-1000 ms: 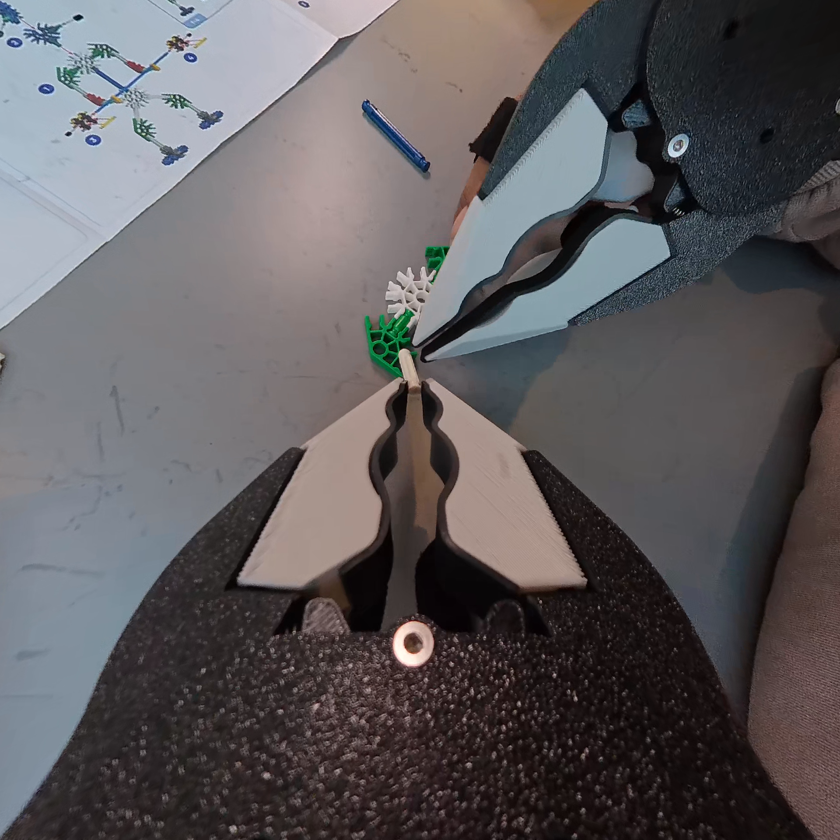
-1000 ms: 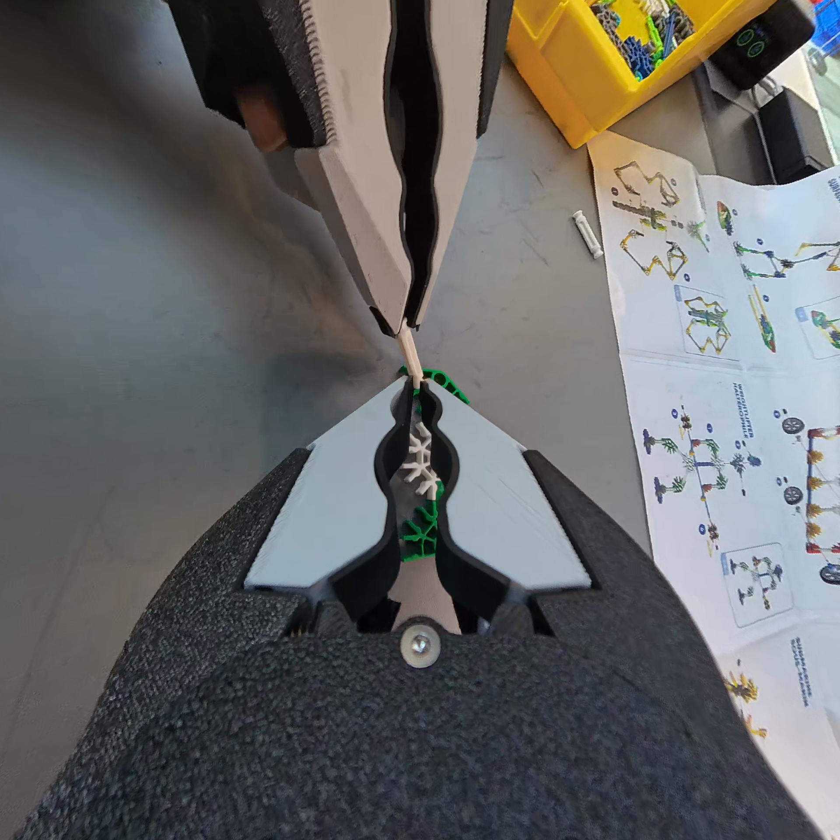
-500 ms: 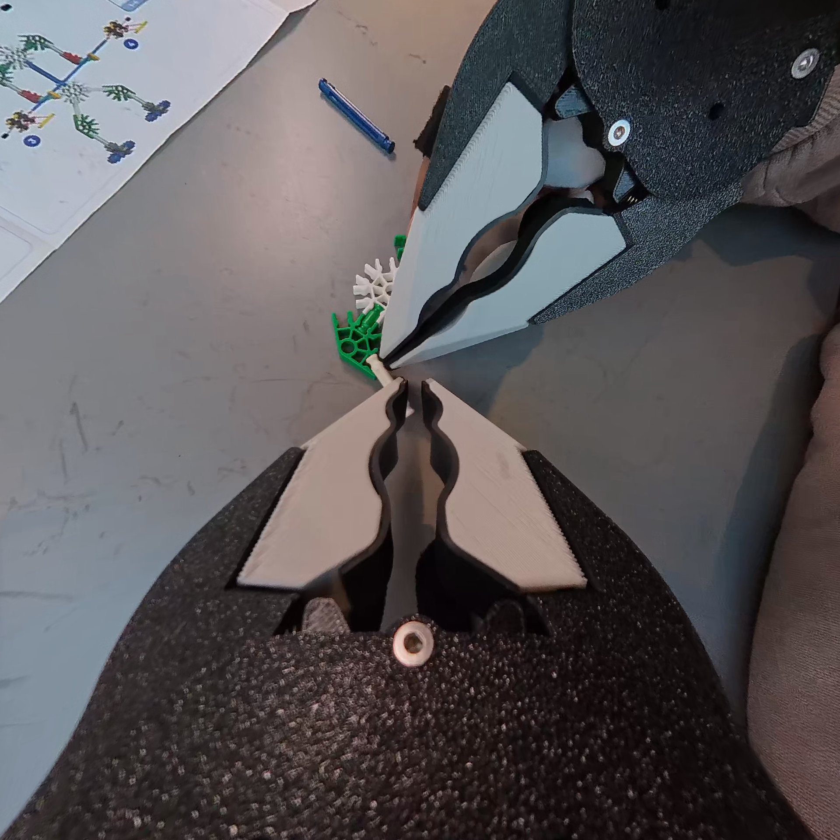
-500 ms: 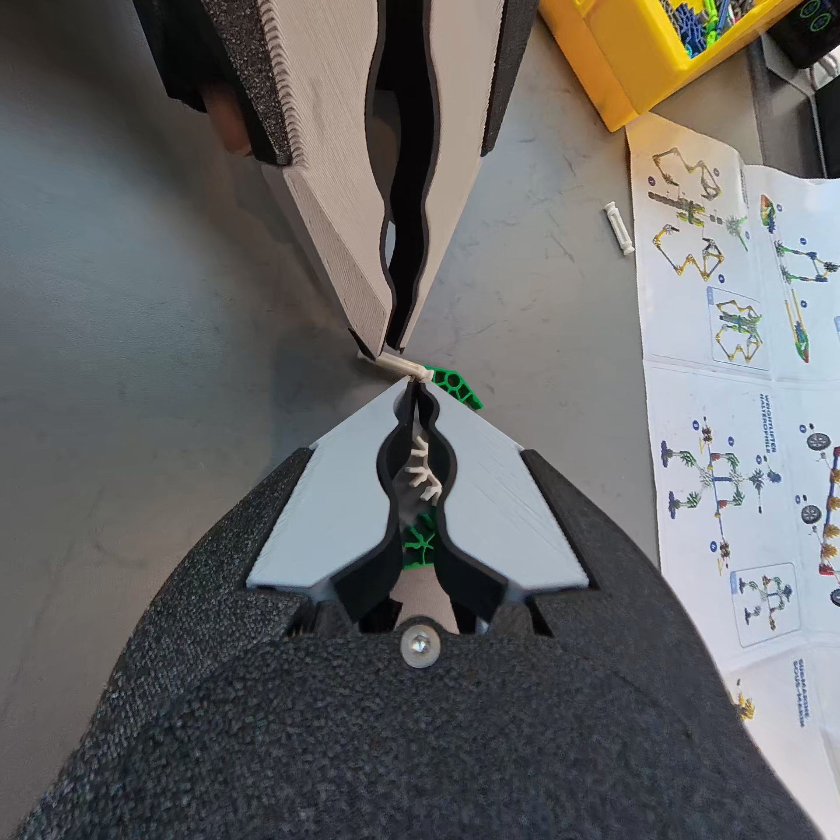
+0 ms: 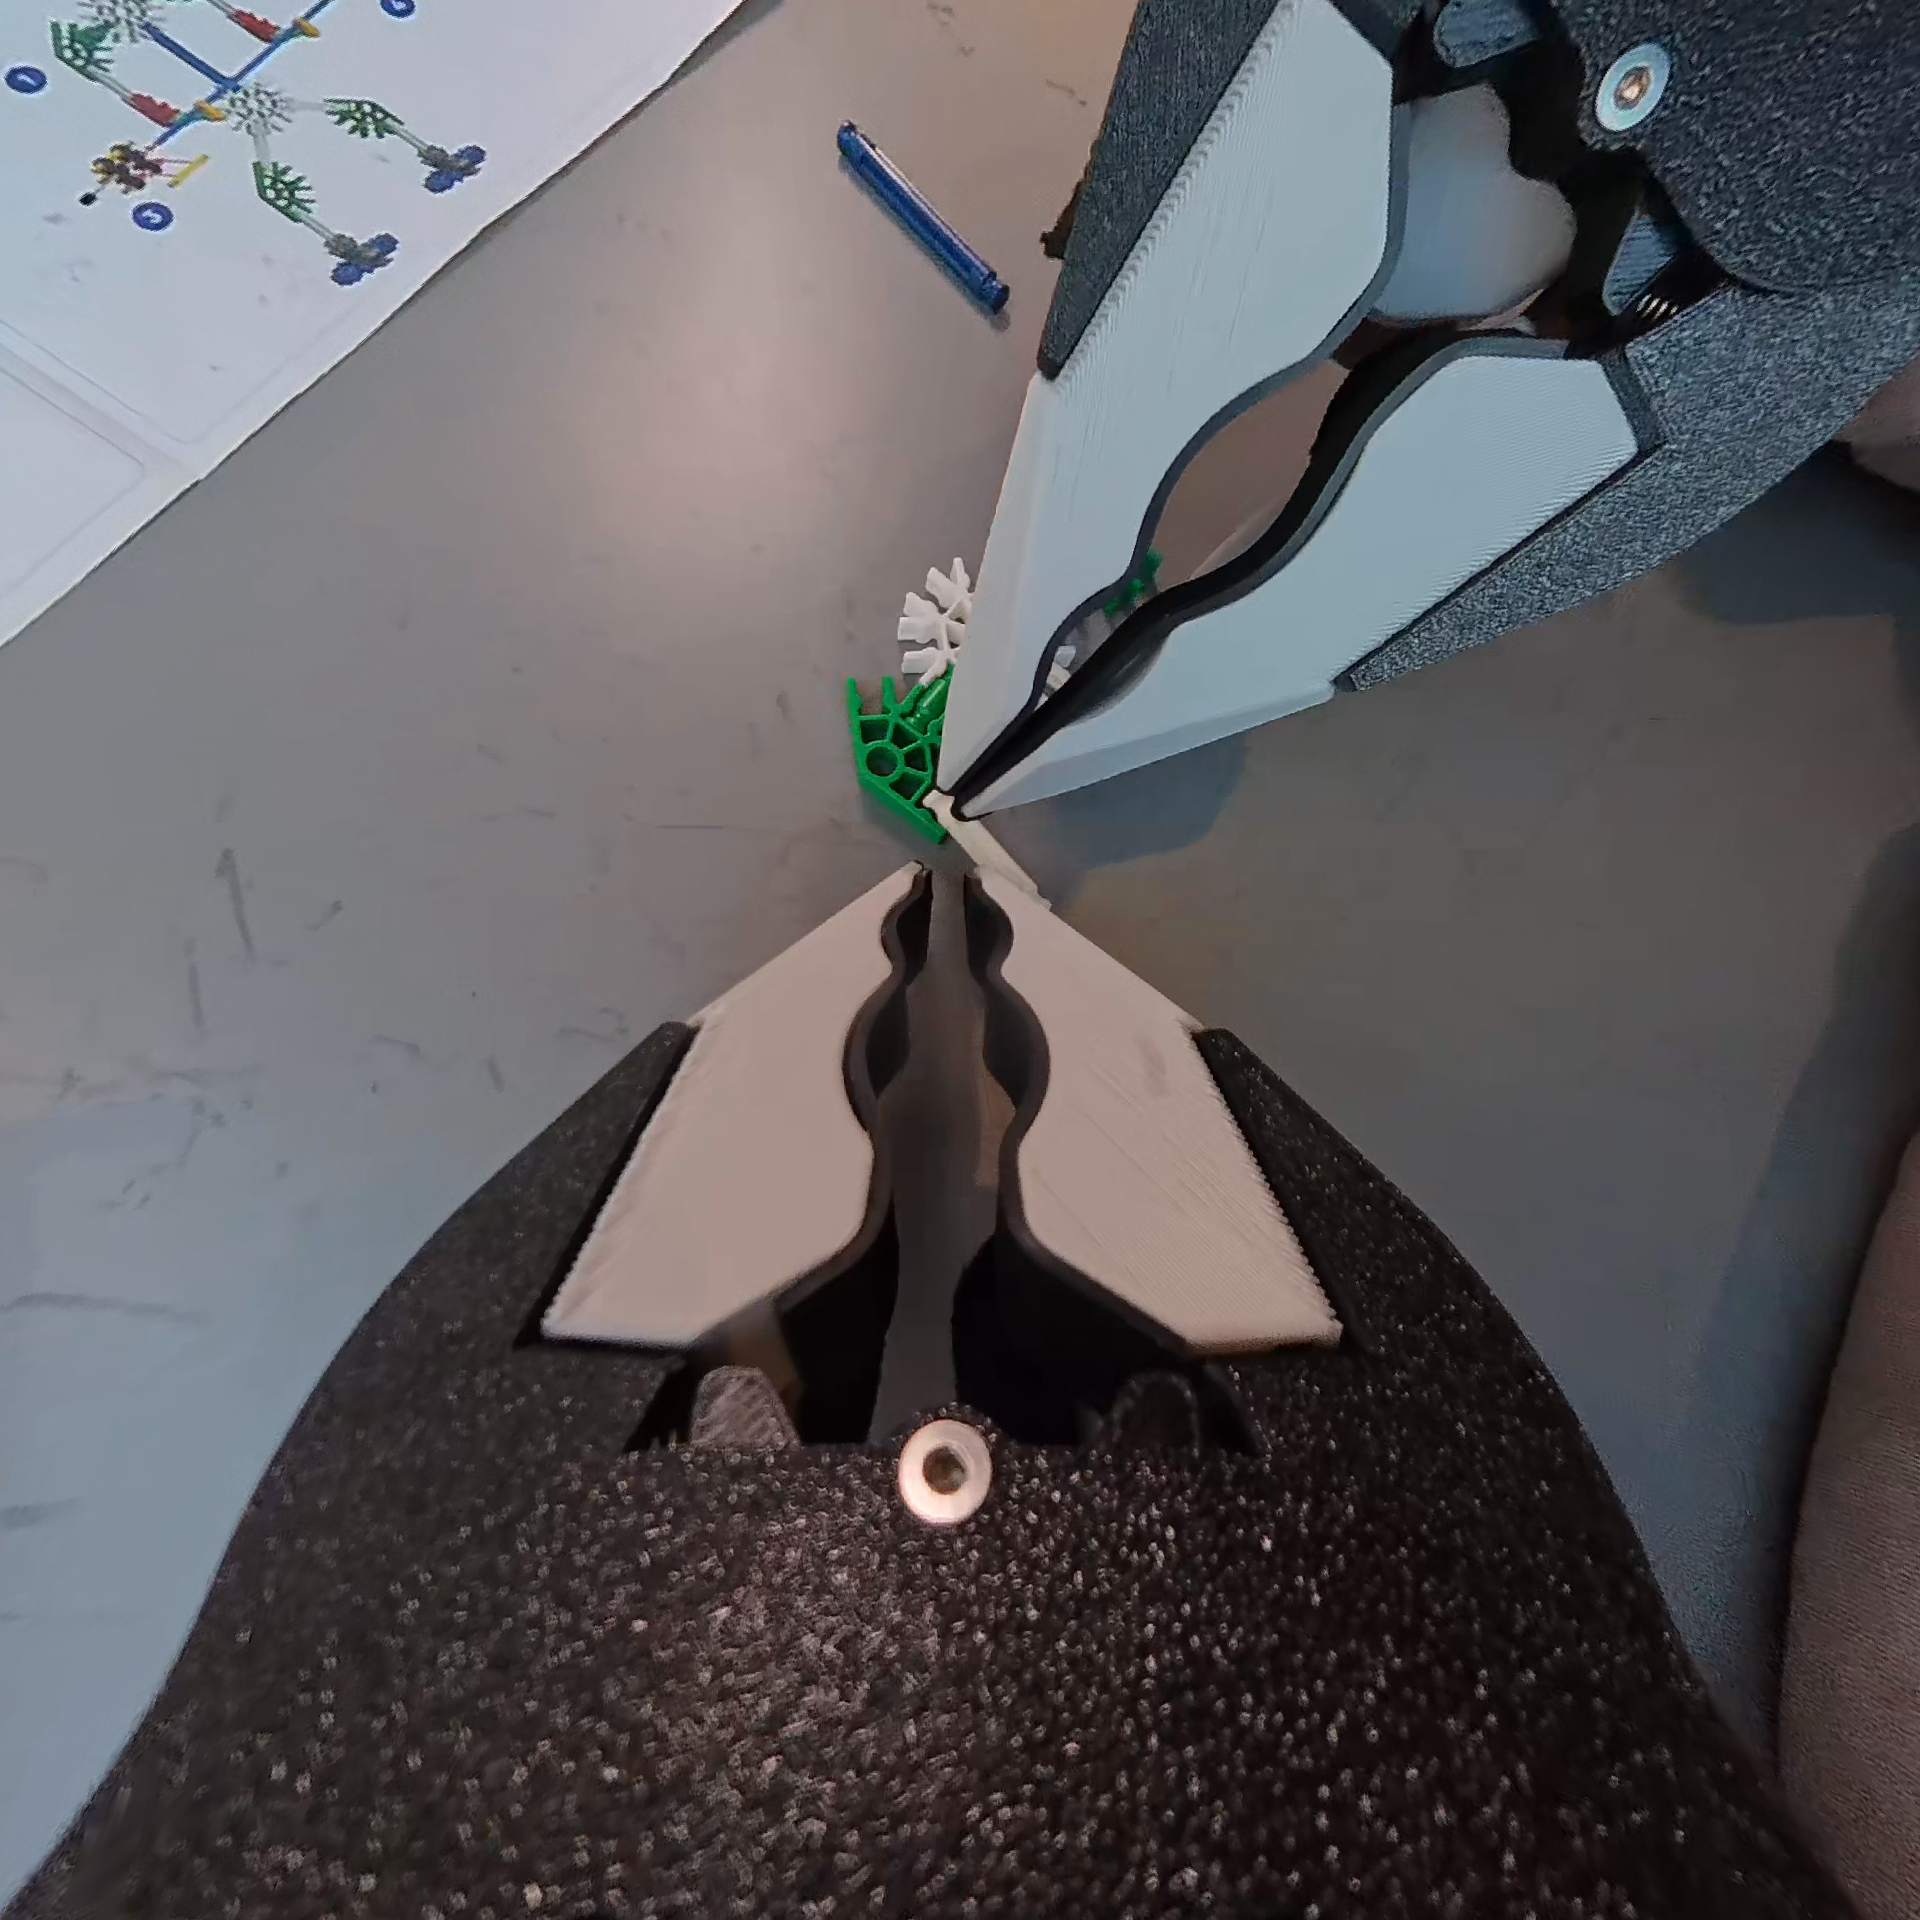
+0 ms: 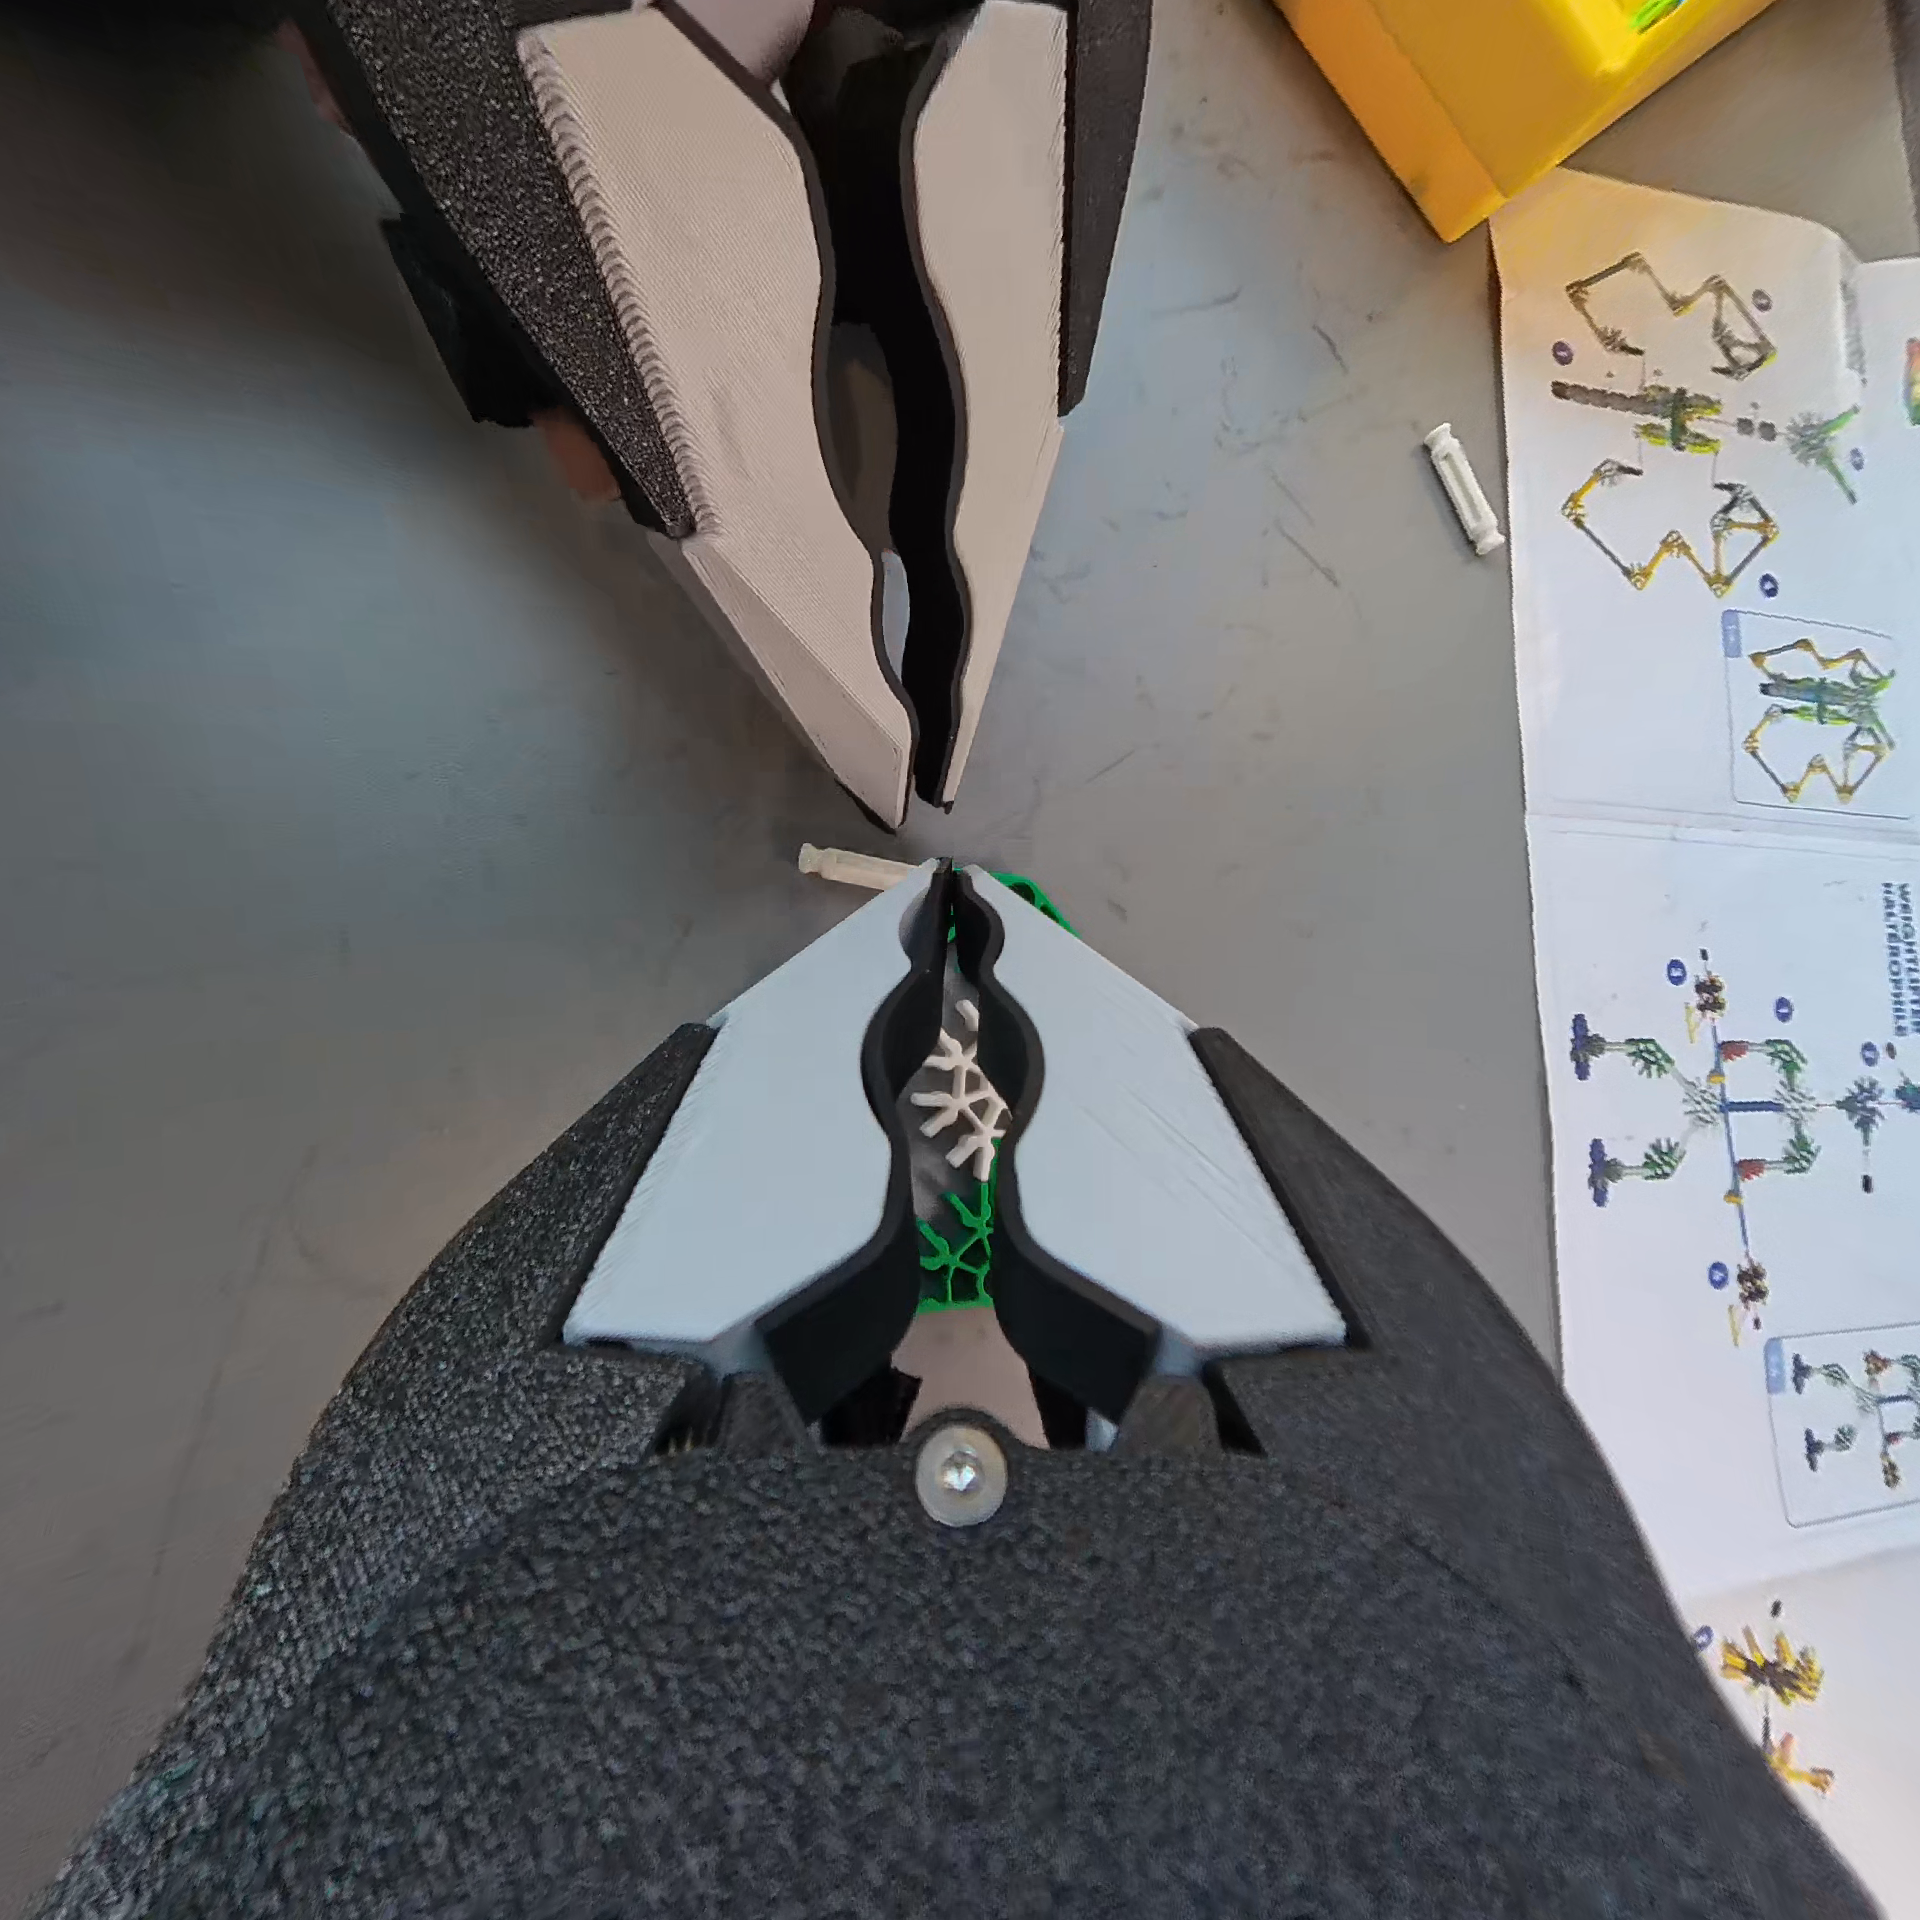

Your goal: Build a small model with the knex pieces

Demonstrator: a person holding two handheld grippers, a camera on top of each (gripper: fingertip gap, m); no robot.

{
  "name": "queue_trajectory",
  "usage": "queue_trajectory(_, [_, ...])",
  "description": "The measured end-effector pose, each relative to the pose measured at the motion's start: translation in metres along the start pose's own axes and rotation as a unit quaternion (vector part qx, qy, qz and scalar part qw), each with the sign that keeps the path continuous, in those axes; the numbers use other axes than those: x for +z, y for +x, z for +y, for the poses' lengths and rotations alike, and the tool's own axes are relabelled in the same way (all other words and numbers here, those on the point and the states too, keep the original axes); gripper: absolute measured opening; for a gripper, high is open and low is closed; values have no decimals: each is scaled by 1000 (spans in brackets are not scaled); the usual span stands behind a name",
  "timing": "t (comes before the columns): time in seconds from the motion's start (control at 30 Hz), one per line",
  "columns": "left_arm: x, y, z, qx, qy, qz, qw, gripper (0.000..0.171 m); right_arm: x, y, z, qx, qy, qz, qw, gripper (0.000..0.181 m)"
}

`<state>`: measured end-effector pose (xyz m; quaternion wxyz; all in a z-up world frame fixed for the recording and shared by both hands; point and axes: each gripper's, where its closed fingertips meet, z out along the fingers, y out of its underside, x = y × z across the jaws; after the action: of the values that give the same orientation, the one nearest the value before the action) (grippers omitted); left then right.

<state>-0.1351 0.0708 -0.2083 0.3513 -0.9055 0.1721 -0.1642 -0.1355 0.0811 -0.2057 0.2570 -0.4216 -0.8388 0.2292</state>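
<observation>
The right gripper [image 6: 948, 868] had its fingers clamped on a small assembly [image 5: 896, 750] of green and white connector pieces, a white rod [image 6: 852, 864] jutting from it. The left gripper [image 5: 943, 871] faced it tip to tip, its fingers slightly apart, empty. A blue rod [image 5: 921, 216] lay on the grey bench [image 5: 520, 623] beside an instruction sheet [image 6: 1714, 935].

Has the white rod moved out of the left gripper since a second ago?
Yes. The white rod has left the left gripper and now lies crosswise by the green connector.
</observation>
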Motion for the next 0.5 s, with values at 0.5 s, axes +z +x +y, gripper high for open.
queue_trajectory(0.5, [12, -3, 0, 13, 10, -7, 1000, 4, 4, 5, 5, 6, -63, -58, 996, 0])
